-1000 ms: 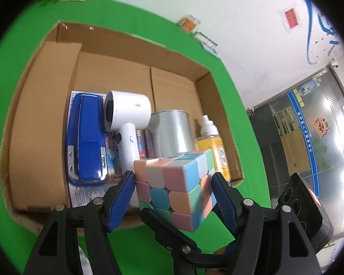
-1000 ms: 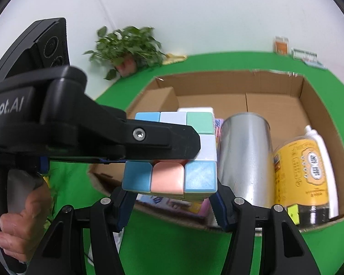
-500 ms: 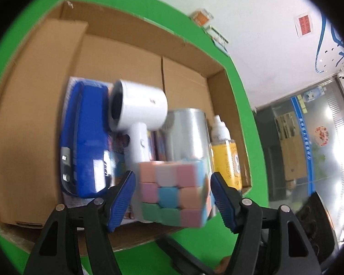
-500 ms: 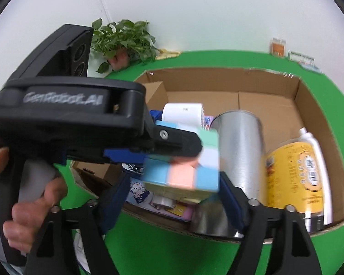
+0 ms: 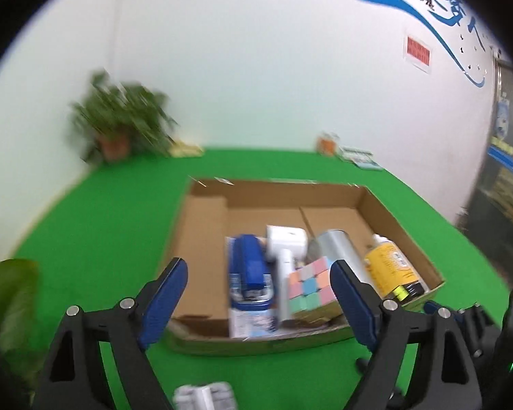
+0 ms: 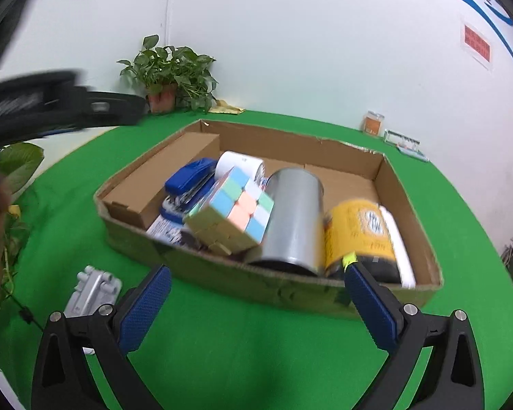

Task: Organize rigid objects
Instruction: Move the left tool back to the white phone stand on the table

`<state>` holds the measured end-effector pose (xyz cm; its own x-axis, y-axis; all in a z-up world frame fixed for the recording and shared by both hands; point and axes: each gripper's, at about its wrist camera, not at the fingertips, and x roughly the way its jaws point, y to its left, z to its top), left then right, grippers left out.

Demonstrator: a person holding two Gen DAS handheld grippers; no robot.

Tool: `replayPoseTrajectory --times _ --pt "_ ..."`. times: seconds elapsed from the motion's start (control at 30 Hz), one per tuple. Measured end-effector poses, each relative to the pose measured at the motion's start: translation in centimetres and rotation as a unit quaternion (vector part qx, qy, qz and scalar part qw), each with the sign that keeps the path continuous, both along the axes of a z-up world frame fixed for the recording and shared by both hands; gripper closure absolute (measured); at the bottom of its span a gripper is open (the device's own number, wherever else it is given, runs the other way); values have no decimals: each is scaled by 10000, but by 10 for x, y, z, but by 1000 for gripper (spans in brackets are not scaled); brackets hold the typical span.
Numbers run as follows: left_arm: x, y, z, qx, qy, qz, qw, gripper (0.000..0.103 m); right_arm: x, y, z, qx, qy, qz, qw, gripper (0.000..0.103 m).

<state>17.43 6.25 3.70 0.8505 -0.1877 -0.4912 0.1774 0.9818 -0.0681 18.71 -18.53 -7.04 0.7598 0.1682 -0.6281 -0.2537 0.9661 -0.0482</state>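
A pastel puzzle cube (image 6: 234,212) with pink, blue, mint and white tiles is seen tilted inside the cardboard box (image 6: 290,288), propped against the silver can (image 6: 296,218) and just ahead of the right gripper (image 6: 256,307), nearer its left finger. The right gripper's jaws are spread wide and nothing is held between them. The left gripper (image 5: 258,299) is likewise spread, empty, with the cube (image 5: 311,285) framed beyond its right finger. Beside the cube a blue stapler (image 5: 249,273), a white hair dryer (image 5: 285,249) and a yellow bottle (image 6: 362,235) are packed. The box is set on a green tabletop (image 6: 256,348); a grey part (image 6: 92,290) lies near the right gripper's left finger. A white wall (image 6: 290,41) and a potted plant (image 6: 167,75) are seen behind.
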Motion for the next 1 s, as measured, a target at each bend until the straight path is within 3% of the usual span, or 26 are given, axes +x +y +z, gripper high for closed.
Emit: replayPoseTrajectory --times 0.13,0.2,0.3,0.4,0.5,0.6,0.7,0.8,0.9,1.0 --pt "-39 11 4 298 -150 310 9990 18 -20 -6 -1 187 21 -65 9998 1" --pt "-46 17 5 362 55 381 9986 18 -28 -7 2 256 10 -62 9997 1" --pt "-57 23 6 244 292 419 9984 18 -44 -8 6 231 -92 -39 9997 1" --pt "-68 15 8 108 189 288 9993 18 -57 -11 12 321 -154 -76 9993 1" --pt "-69 4 7 208 92 299 9993 18 -65 -18 14 454 -107 -133 9988 1" --pt "-63 4 -1 52 269 143 9995 18 -74 -23 16 457 -131 -210 9987 1" --pt "-45 19 -23 -218 726 171 9970 17 -79 -26 15 466 -131 -191 9986 1" --pt "-15 40 -64 -248 1477 383 9880 17 -82 -28 13 536 -101 -178 9984 1" --pt "10 59 -106 -193 2203 619 9733 18 -84 -29 8 627 -12 -85 9980 1" --pt "24 72 -141 -214 2896 835 9532 16 -86 -30 -2 690 175 77 9974 1"
